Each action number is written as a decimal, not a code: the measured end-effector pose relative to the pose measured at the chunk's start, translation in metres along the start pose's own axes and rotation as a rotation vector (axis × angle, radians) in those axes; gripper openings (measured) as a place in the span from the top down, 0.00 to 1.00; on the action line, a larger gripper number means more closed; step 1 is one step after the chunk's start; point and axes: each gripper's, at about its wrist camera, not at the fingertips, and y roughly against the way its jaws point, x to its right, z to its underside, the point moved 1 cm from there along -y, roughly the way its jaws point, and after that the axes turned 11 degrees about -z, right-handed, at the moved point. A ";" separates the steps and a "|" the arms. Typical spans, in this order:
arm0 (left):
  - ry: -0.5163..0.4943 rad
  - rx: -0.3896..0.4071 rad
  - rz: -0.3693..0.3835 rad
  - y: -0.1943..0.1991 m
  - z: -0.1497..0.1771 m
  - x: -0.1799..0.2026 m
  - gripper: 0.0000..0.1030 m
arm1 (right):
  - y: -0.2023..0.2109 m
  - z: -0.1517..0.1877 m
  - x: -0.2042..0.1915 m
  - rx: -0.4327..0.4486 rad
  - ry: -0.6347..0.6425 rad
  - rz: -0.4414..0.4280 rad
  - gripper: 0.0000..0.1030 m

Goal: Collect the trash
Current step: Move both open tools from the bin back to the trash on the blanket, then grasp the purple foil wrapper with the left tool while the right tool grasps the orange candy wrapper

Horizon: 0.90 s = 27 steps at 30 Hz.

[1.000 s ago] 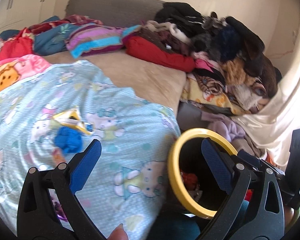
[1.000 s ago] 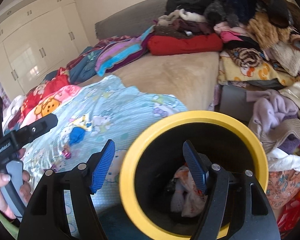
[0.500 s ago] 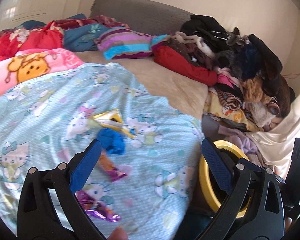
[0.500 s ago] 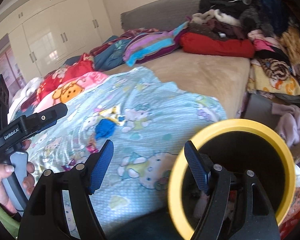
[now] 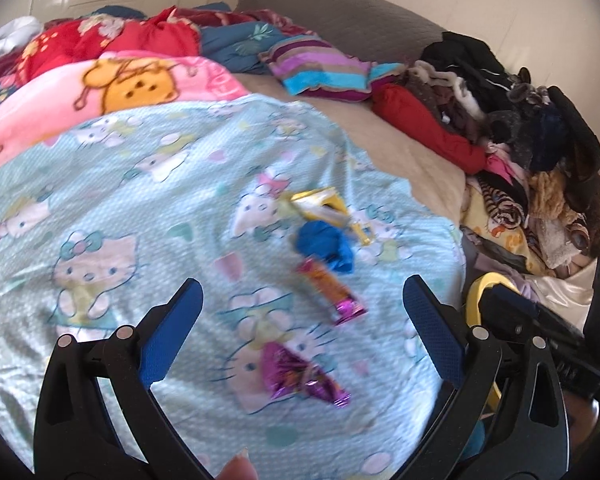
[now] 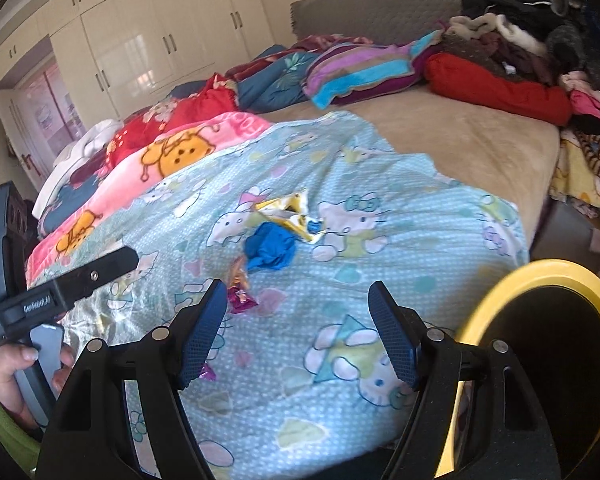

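Both tools are hovering over the bed. The left tool is standing wide apart with nothing between its blue pads, and the right tool is likewise gaping and holding nothing. The trash is lying in a loose cluster on the pale blue cartoon-cat sheet: a torn yellow wrapper is touching a crumpled blue wad, just beside that an orange candy wrapper is pointing toward the left tool, and a purple foil wrapper is sitting nearest, between the left tool's fingers in its view. The yellow-rimmed black bin is waiting at the bed's edge, just right of the right tool. Heaped clothes are crowding the far right of the bed.
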 end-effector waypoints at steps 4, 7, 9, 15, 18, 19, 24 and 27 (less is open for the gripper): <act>0.007 -0.021 -0.003 -0.002 0.006 -0.013 0.14 | -0.017 -0.003 -0.004 -0.031 0.009 -0.024 0.35; 0.017 -0.044 0.005 -0.005 0.012 -0.020 0.18 | -0.030 -0.005 -0.006 -0.055 0.014 -0.045 0.37; 0.015 -0.054 0.012 -0.007 0.015 -0.021 0.21 | -0.039 -0.006 -0.009 -0.072 0.019 -0.062 0.40; 0.010 -0.109 0.037 -0.014 0.027 -0.021 0.28 | -0.066 -0.006 -0.013 -0.136 0.024 -0.100 0.44; -0.002 -0.143 0.057 -0.018 0.036 -0.017 0.28 | -0.079 -0.004 -0.013 -0.166 0.027 -0.110 0.48; -0.008 -0.159 0.069 -0.020 0.040 -0.015 0.28 | -0.082 -0.003 -0.013 -0.174 0.028 -0.116 0.50; -0.045 -0.214 0.098 -0.030 0.057 -0.006 0.29 | -0.103 0.002 -0.009 -0.229 0.008 -0.152 0.57; -0.044 -0.245 0.103 -0.038 0.065 -0.005 0.29 | -0.113 0.002 -0.009 -0.249 -0.004 -0.177 0.58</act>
